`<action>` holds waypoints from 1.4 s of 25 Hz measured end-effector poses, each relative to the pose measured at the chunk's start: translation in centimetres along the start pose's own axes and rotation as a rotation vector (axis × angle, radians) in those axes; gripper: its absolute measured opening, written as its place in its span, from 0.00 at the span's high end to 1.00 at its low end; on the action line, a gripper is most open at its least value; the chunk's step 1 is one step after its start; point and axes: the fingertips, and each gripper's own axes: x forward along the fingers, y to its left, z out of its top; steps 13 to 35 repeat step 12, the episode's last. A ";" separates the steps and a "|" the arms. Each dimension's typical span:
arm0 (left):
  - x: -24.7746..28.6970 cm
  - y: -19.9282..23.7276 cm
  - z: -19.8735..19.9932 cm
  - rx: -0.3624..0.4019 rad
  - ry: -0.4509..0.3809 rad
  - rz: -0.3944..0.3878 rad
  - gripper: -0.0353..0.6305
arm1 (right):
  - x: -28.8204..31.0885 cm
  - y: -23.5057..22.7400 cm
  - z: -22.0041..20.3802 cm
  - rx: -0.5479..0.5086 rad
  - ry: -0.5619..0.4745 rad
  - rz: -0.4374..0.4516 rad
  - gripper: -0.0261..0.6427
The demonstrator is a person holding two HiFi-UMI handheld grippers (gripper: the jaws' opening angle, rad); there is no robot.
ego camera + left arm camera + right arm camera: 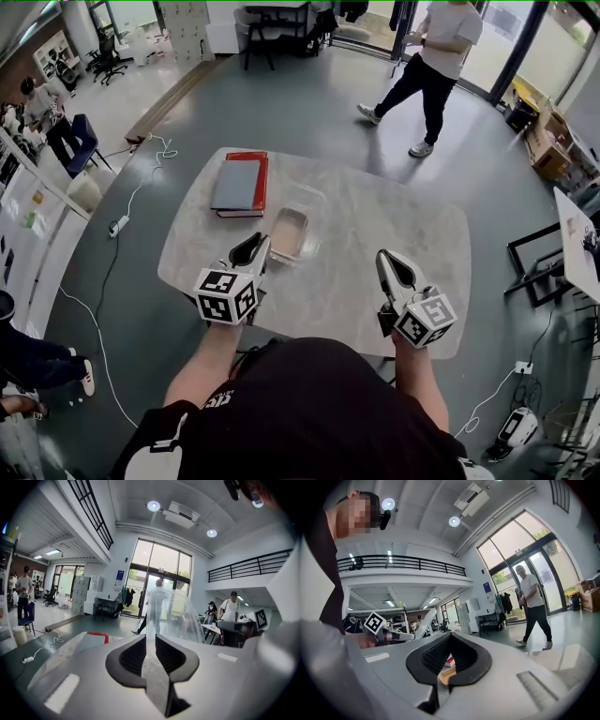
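A clear plastic box (289,234) with tan contents lies on the pale marble table (394,216). Its clear lid (305,200) tilts up behind it. My left gripper (262,247) is at the box's near left edge, shut on the clear plastic. In the left gripper view the clear lid (168,613) rises straight up from between the shut jaws of the left gripper (151,637). My right gripper (387,261) hovers over the table's near right part, shut and empty. In the right gripper view the right gripper (450,634) frames the tan box (446,676).
A grey book on a red book (239,183) lies at the table's far left. A person (431,66) walks across the floor beyond the table. A white cable with a power strip (119,225) runs on the floor at left. A dark frame (539,262) stands at right.
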 end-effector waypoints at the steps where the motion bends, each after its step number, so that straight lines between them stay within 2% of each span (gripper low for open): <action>1: 0.1 0.1 0.0 -0.002 -0.002 0.001 0.85 | 0.1 0.1 0.0 -0.003 0.001 0.003 0.94; 12: -0.4 1.2 0.8 -0.003 -0.024 0.025 0.85 | 0.9 1.2 0.5 -0.019 0.002 0.027 0.94; 35: -0.4 1.2 0.8 -0.003 -0.024 0.025 0.85 | 0.9 1.2 0.5 -0.019 0.002 0.027 0.94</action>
